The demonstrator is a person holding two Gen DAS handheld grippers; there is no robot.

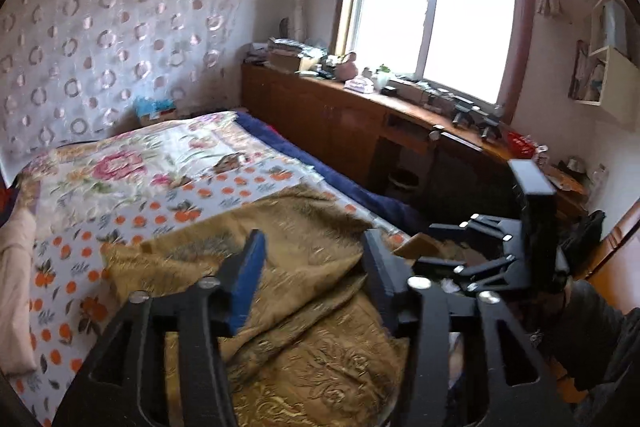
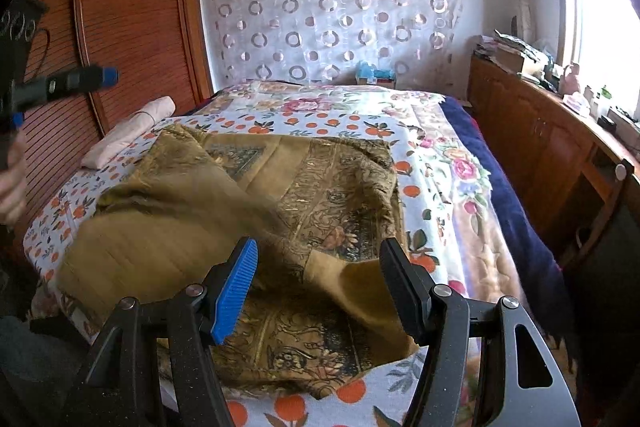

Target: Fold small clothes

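Note:
A golden-brown patterned cloth [image 2: 224, 211] lies crumpled and partly folded over itself on the bed's orange-print sheet [image 2: 352, 125]. It also shows in the left wrist view [image 1: 304, 267]. My right gripper [image 2: 316, 283] is open and empty, just above the cloth's near part. My left gripper [image 1: 316, 267] is open and empty, held above the cloth's right side. In the left wrist view the right gripper [image 1: 472, 251] shows at the bed's right edge. In the right wrist view the left gripper [image 2: 68, 79] shows raised at the far left.
A rolled pink cloth [image 2: 128, 131] lies at the bed's left edge by the wooden wardrobe [image 2: 128, 7]. A floral blanket [image 1: 132, 163] covers the far bed. A wooden cabinet [image 1: 340, 123] with clutter runs under the window [image 1: 432, 11]. A blue box [image 2: 374, 73] sits at the headboard.

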